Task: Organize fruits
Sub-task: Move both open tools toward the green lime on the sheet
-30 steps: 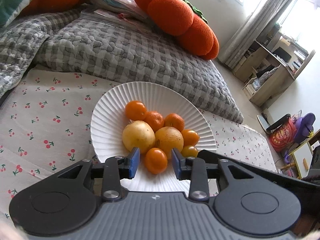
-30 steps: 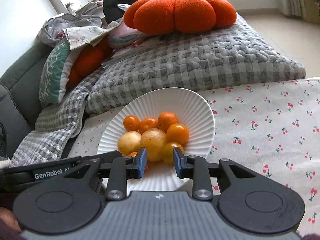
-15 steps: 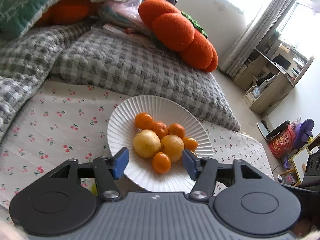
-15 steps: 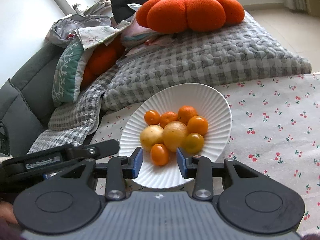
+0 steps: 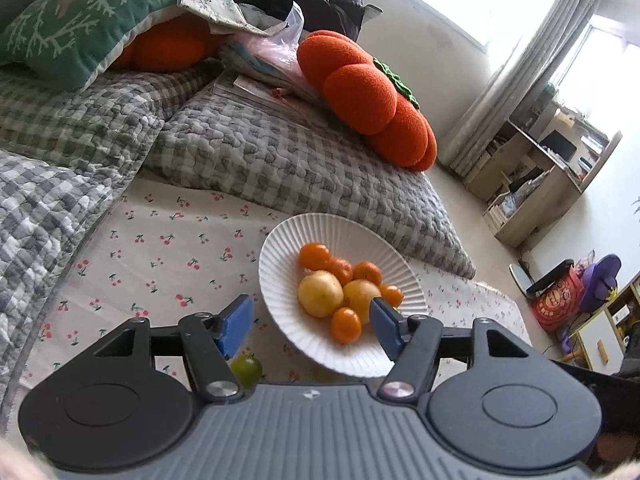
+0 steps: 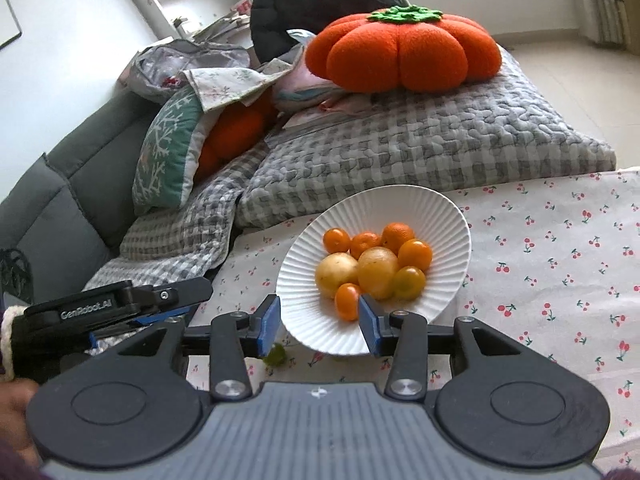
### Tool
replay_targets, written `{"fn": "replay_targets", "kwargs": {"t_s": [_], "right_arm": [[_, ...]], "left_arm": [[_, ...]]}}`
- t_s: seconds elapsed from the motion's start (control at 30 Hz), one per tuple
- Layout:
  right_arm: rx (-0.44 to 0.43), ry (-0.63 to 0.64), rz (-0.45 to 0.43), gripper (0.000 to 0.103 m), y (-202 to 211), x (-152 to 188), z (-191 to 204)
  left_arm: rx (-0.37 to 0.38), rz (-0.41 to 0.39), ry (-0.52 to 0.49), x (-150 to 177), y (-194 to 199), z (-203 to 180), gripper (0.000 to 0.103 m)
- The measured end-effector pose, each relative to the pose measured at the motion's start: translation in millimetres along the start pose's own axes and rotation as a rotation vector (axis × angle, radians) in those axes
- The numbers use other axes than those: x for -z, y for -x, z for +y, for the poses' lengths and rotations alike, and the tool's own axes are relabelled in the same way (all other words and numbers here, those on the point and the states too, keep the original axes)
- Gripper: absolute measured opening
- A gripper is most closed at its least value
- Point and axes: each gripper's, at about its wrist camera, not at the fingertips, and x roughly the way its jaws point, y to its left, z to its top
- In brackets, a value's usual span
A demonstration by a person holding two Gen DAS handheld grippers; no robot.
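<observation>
A white ribbed plate (image 5: 280,248) (image 6: 440,216) on the cherry-print cloth holds several orange and yellow fruits (image 5: 320,294) (image 6: 376,266). A small orange fruit (image 5: 346,325) (image 6: 347,301) lies nearest on the plate. A small green fruit (image 5: 246,368) (image 6: 276,356) lies on the cloth, just left of the plate's near edge. My left gripper (image 5: 310,330) is open and empty, held above the plate's near side. My right gripper (image 6: 319,324) is open and empty, also above the plate's near edge. The left gripper also shows in the right wrist view (image 6: 116,304) at the left.
A grey checked quilt (image 5: 256,152) (image 6: 420,148) lies behind the plate. An orange pumpkin cushion (image 5: 368,96) (image 6: 404,52) rests on it. A green cushion (image 5: 80,16) and a grey sofa (image 6: 60,200) are at the left. Cherry-print cloth (image 6: 560,264) spreads to the right.
Both grippers have pulled back and risen from the plate and opened wider. The small orange fruit that was between the left fingers now lies on the plate. The green fruit has come into view.
</observation>
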Motion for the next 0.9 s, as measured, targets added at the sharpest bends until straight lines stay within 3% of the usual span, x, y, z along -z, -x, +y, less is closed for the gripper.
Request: {"fn": "replay_targets", "kwargs": {"t_s": [0.3, 0.57, 0.9], "right_arm": [[0.032, 0.063, 0.039, 0.043, 4.7, 19.8, 2.0], [0.081, 0.173, 0.097, 0.043, -22.4, 51.2, 16.1], [0.124, 0.243, 0.16, 0.067, -27.6, 63.8, 26.0]], "left_arm": [[-0.033, 0.038, -0.055, 17.4, 1.6, 5.0, 0.058], [-0.111, 0.108, -0.131, 32.0, -23.1, 7.5, 0.058], [-0.2, 0.17, -0.23, 43.0, -38.0, 9.1, 0.063]]}}
